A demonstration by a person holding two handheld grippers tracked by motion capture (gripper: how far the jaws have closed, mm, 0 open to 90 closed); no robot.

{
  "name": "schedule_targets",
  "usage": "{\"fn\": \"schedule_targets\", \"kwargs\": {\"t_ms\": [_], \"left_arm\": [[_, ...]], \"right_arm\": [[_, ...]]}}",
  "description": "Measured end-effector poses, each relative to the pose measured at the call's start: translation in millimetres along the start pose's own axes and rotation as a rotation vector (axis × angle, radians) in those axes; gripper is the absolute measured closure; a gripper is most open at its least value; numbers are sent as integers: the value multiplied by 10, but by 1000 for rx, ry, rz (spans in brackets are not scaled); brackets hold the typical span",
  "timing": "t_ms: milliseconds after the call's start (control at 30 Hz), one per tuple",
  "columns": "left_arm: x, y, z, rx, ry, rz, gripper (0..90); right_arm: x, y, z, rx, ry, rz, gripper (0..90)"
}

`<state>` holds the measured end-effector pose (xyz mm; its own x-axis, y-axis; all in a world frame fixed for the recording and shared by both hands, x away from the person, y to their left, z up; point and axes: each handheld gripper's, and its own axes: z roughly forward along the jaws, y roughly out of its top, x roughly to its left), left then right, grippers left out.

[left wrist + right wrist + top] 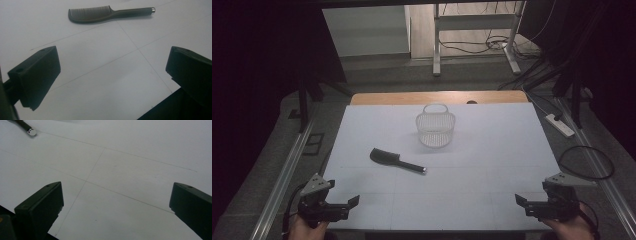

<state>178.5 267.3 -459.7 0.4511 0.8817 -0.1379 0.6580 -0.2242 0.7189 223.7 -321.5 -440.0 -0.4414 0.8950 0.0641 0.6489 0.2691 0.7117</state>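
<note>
Your left tongs (353, 201) and right tongs (521, 201) sit at the near corners of the bench (492, 150), both spread wide and holding nothing. Farther in, left of centre, the black comb (395, 160) lies flat, its handle pointing toward your right. Beyond it the white mesh basket (435, 125) stands upright, well apart from both tongs.

Probably a lab: black curtains (257, 75), rail-framed table (442, 190), loose floor cables (472, 47).
</note>
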Motion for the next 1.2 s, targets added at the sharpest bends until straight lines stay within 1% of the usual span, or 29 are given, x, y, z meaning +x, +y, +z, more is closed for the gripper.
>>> {"fn": "schedule_targets", "kwargs": {"t_ms": [67,167,233,333,467,667,900,967,1000,1200], "left_arm": [[3,-2,-4,2,-2,1,5],[16,-9,-12,-1,-9,-12,5],[27,-15,-15,-1,-15,-19,5],[27,-15,-14,1,-14,-20,5],[23,-13,-9,10,-12,-17,4],[34,-13,-8,12,-18,-28,4],[37,-2,-1,18,-22,-28,0],[33,14,11,15,-36,-32,0],[33,14,11,15,-36,-32,0],[9,62,57,20,-43,-15,0]], "right_arm": [[1,2,0,0,1,-1,0],[6,4,3,-1,1,-6,0],[24,9,6,-1,2,-23,0],[32,13,13,2,2,-34,0],[30,15,18,2,4,-31,0],[36,15,17,0,4,-36,0],[41,16,21,5,8,-43,0],[43,17,21,7,6,-44,0],[43,17,21,7,6,-44,0],[47,13,12,-2,6,-49,6]]}}
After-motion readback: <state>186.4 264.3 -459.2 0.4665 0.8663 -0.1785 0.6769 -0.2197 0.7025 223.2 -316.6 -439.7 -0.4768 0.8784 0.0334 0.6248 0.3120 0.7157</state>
